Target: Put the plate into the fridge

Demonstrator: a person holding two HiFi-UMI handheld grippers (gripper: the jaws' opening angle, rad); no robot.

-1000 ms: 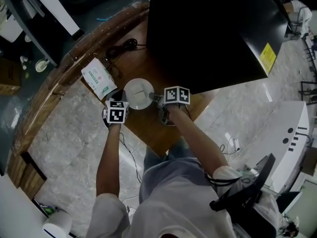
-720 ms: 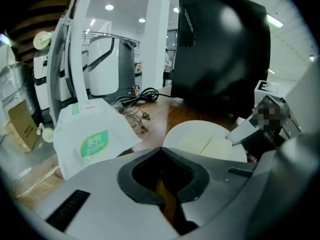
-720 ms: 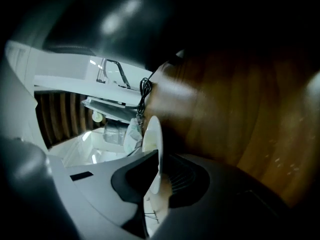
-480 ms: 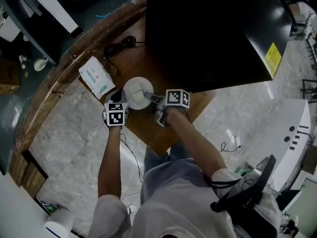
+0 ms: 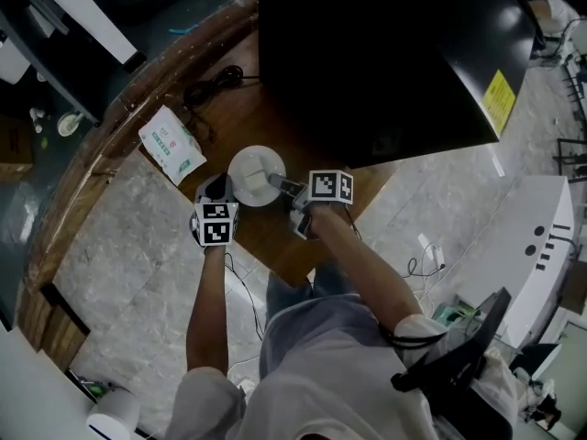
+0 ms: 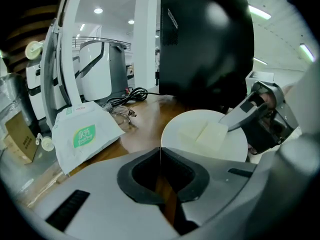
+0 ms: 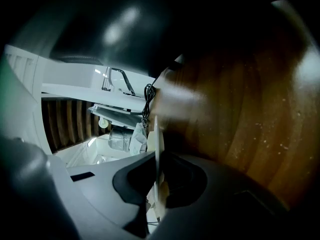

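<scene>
Black fridge (image 5: 385, 53) just behind plate (image 5: 252, 174)

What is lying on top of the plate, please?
A pale square slab lies on the plate. The jaws of the right gripper have just been closing on the rim and cover that edge. What the slab is cannot be told.

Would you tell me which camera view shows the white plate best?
The left gripper view: the plate shows large, nearly all its top face and the pale slab on it visible. The head view shows it small from above. The right gripper view shows only its rim edge-on, clamped in the right gripper.
</scene>
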